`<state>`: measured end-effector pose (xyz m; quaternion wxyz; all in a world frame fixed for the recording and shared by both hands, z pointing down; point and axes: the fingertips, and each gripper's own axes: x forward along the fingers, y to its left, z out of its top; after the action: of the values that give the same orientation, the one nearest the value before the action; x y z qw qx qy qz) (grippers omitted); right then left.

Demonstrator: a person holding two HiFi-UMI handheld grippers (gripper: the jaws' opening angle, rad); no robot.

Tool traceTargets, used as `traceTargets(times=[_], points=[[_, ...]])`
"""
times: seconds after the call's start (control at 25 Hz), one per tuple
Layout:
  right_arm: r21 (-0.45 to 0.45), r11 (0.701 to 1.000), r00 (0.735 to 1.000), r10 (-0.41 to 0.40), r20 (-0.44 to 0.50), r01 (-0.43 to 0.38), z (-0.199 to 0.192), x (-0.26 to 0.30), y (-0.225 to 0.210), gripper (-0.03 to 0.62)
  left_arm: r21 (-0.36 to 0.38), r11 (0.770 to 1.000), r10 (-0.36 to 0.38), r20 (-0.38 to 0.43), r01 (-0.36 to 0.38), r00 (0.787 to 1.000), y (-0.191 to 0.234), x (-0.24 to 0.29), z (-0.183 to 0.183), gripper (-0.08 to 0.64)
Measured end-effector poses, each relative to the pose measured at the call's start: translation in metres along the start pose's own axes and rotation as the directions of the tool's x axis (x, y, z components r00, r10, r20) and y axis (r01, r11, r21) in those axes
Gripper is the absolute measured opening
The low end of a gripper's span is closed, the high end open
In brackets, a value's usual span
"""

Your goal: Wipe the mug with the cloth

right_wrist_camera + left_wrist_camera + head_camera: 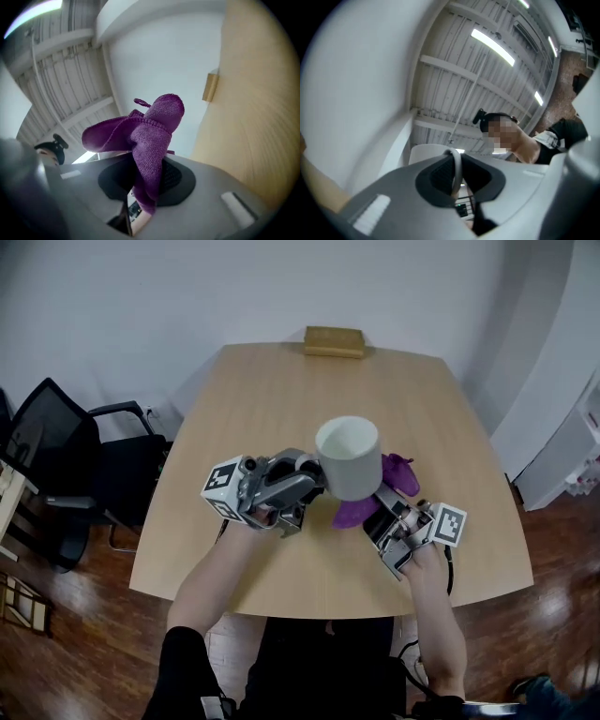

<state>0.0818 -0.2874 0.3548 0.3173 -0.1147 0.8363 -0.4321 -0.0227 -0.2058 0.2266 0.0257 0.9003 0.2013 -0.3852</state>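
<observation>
A white mug (pixel 349 457) is held up above the wooden table (pixel 281 399), its mouth facing the head camera. My left gripper (pixel 314 479) is shut on the mug's handle (pixel 455 168), which shows as a thin white loop between the dark pads in the left gripper view; the mug's body (pixel 429 152) rises just behind. My right gripper (pixel 375 507) is shut on a purple cloth (pixel 147 136), which bunches out past the pads. In the head view the cloth (pixel 394 479) sits right beside and under the mug, at its right side.
A tan block (pixel 334 341) lies at the table's far edge. A black office chair (pixel 66 465) stands to the left of the table. A white cabinet (pixel 572 446) is at the right. A person's head and shoulder show in the left gripper view.
</observation>
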Motion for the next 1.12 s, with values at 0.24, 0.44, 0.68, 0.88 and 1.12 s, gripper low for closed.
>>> traceTargets(times=[0.24,0.44,0.68,0.88,1.12], points=[[0.121,0.991,0.972,0.033,0.232,-0.063,0.001,0.011,-0.002,0.083,-0.048,0.993,0.115,0.076,-0.112,0.990,0.022,-0.009,0.006,0.052],[0.107,0.992,0.970,0.031,0.240,-0.059,-0.006,0.026,0.000,0.080,-0.057,0.983,0.176,-0.015,-0.176,0.984,0.035,-0.008,-0.018,0.052],[-0.019,0.999,0.974,0.043,0.222,-0.040,-0.007,0.016,0.010,0.078,-0.027,0.966,0.255,-0.077,-0.258,0.964,0.049,-0.014,-0.026,0.051],[-0.194,0.980,0.975,0.084,0.204,-0.044,-0.003,0.010,0.034,0.077,-0.024,0.960,0.278,-0.079,-0.280,0.957,0.053,-0.019,-0.026,0.051],[-0.289,0.932,0.924,0.292,0.247,-0.218,0.010,-0.006,0.080,0.077,-0.080,0.960,0.275,0.069,-0.269,0.959,0.054,-0.029,-0.002,0.046]])
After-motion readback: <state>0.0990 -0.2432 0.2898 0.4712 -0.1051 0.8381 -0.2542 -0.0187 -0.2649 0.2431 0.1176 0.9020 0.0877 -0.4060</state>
